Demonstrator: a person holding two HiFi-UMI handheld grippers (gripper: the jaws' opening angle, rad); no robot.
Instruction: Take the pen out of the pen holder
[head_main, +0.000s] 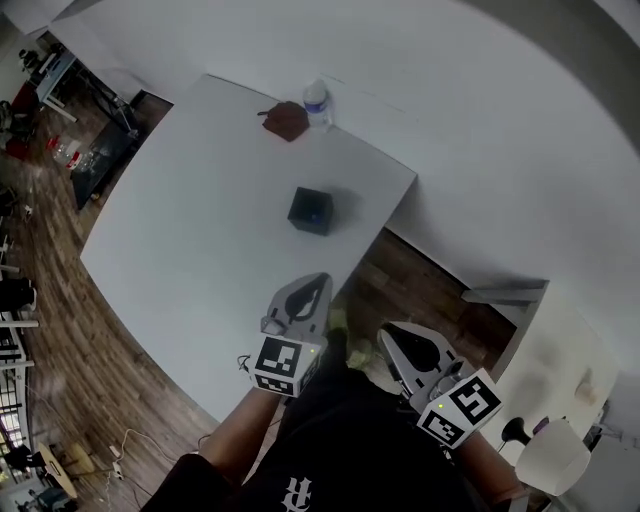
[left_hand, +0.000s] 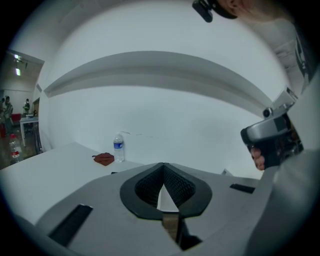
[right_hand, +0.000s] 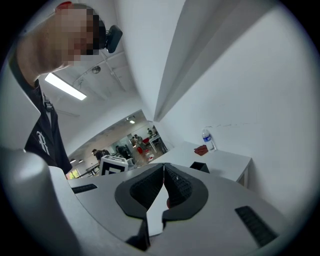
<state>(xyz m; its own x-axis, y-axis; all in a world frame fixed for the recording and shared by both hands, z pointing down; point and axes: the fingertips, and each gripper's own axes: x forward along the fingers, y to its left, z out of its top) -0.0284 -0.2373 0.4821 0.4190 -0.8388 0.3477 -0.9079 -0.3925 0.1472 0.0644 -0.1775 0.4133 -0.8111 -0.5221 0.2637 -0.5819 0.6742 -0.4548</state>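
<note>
My left gripper (head_main: 318, 282) and right gripper (head_main: 392, 340) are hovering short of the pen holder (head_main: 311, 211), jaws pressed together on nothing.
The holder is standing upright mid-table (head_main: 200, 200), mouth facing up, but I cannot make out the pen or its axis. Bare tabletop is lying around it, a bottle (head_main: 317, 103) and cloth (head_main: 287, 120) sitting at the far edge.
</note>
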